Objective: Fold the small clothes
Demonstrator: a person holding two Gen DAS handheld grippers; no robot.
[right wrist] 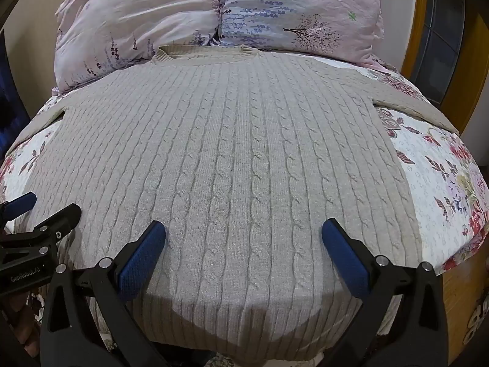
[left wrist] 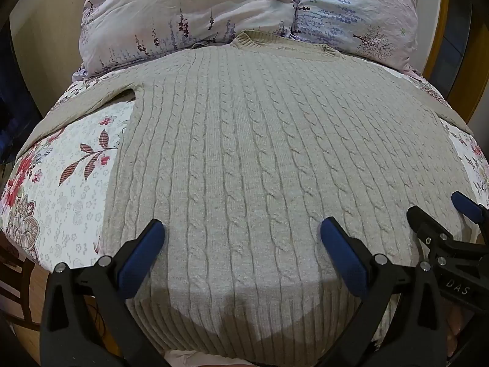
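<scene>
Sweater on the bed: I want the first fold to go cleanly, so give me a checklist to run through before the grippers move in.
1. Sweater lies flat, collar toward the pillow: ok.
2. Both sleeves spread out to the sides, not tucked under the body: ok.
3. Left gripper open and empty above the hem: ok.
4. Right gripper open and empty above the hem: ok.
5. Grippers apart, not crossing each other: ok.
6. Sleeve cuffs within view for grasping: cannot tell, they run out past the edge of the bedspread.
</scene>
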